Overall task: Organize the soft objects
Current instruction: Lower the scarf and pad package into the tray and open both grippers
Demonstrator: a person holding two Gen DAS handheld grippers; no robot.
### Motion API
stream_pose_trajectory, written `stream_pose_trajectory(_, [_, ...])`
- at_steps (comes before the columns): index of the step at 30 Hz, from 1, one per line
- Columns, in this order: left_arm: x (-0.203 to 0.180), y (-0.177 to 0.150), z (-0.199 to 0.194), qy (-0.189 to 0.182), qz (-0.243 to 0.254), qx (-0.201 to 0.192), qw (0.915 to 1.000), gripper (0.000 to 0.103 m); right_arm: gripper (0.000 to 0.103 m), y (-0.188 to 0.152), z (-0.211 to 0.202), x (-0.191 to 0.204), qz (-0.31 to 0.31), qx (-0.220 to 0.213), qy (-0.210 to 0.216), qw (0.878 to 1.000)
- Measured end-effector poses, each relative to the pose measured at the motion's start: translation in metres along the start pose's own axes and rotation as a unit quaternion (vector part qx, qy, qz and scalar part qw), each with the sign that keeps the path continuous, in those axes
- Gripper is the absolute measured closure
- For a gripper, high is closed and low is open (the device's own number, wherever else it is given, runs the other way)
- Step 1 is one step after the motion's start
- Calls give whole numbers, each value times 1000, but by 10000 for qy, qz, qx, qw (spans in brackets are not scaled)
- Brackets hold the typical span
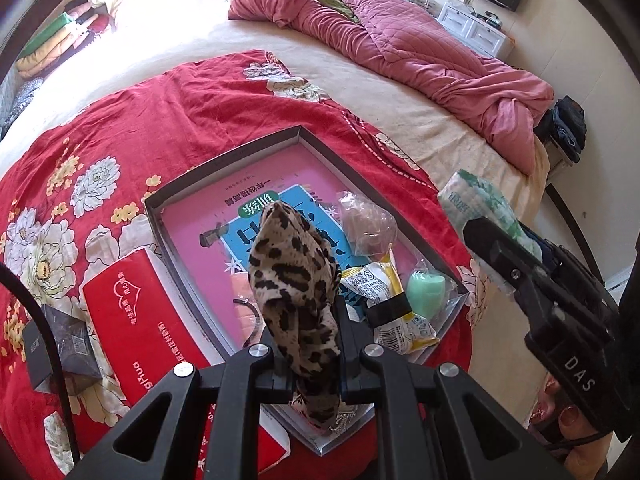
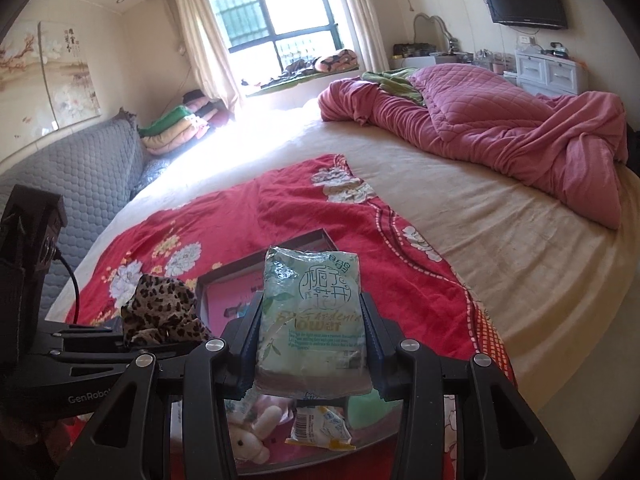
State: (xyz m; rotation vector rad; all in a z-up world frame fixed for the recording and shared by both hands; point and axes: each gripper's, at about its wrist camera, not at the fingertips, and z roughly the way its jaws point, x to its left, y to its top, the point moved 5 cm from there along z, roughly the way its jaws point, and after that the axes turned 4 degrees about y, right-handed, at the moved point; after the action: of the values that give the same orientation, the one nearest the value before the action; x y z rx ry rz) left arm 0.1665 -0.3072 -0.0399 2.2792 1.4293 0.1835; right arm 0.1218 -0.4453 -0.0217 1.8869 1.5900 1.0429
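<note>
My left gripper (image 1: 308, 344) is shut on a leopard-print cloth (image 1: 294, 280) and holds it above a shallow grey tray (image 1: 224, 160) on the red floral blanket. The cloth also shows in the right wrist view (image 2: 160, 312). My right gripper (image 2: 312, 344) is shut on a green tissue pack (image 2: 312, 320), held above the tray's right side; the pack shows in the left wrist view (image 1: 476, 200). In the tray lie a pink and blue book (image 1: 224, 232), snack packets (image 1: 380, 284), a clear bag (image 1: 366, 220) and a green soft item (image 1: 426, 290).
A red tissue box (image 1: 136, 320) and a dark small box (image 1: 64, 348) lie left of the tray. A white plush toy (image 2: 250, 436) sits under my right gripper. A pink quilt (image 1: 420, 48) is bunched at the bed's far side.
</note>
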Motion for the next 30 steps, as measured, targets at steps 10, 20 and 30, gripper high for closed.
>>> stream_pose_trajectory(10, [16, 2, 31, 61, -53, 226, 9997, 88, 57, -26, 40, 5, -204, 624, -23, 9978])
stream_pose_trajectory(20, [24, 4, 47, -9, -149, 317, 9994, 88, 56, -50, 73, 11, -412, 1133, -121, 9926])
stream_pose_trajectory(30, [34, 1, 50, -58, -313, 333, 9989, 84, 52, -53, 83, 20, -661, 1233, -215, 9899])
